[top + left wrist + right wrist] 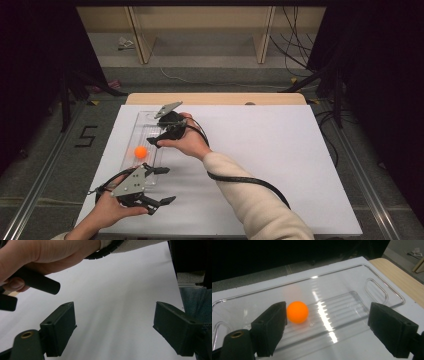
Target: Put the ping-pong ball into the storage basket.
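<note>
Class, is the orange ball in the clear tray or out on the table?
In: the ball rests on the clear tray's ribbed floor, within its raised rim.

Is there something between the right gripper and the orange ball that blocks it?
Nothing visible blocks it. The right gripper is open over the clear tray, and the orange ball lies in the tray close beside one of the fingers, with open space around it.

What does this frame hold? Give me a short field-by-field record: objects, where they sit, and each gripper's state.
surface: white board laid on a wooden table
tray: clear plastic tray, at the board's left side
ball: orange ball lying in the tray
right gripper: right gripper open, over the tray, ball near one jaw but not gripped
left gripper: left gripper open, over bare board, holding nothing
</note>
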Motion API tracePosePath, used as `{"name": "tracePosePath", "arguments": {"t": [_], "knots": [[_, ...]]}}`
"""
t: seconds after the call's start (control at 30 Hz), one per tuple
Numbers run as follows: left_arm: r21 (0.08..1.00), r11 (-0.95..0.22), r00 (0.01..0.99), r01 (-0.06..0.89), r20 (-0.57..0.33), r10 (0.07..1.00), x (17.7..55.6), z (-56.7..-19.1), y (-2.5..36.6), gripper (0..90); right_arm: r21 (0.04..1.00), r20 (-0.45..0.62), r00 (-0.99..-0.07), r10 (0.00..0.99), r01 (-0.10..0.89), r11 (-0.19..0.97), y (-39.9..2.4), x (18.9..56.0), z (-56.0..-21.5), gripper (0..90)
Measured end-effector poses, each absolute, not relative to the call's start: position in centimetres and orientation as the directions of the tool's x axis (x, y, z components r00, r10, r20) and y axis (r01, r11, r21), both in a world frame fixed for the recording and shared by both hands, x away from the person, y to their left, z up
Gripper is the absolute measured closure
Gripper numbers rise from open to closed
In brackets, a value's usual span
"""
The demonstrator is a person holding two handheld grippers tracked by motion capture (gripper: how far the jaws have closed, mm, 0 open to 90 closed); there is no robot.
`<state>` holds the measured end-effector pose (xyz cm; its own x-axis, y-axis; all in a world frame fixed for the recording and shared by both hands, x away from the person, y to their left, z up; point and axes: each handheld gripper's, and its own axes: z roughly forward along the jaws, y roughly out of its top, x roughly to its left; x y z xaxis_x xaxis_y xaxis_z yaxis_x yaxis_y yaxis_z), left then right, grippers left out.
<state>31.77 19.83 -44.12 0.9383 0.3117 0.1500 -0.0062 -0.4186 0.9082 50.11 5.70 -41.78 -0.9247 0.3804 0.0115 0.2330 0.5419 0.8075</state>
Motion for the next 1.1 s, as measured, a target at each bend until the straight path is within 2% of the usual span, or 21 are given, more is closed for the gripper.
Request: {"name": "tracePosePath", "arguments": {"t": [1.1], "knots": [[0.909,-0.417,0.937,-0.002,0.148,0.318,31.8,-44.1,19.9,17.2,0.805,0.017,-0.880,0.475,0.294,0.516,-2.2,49.5,-41.7,16.5]]}}
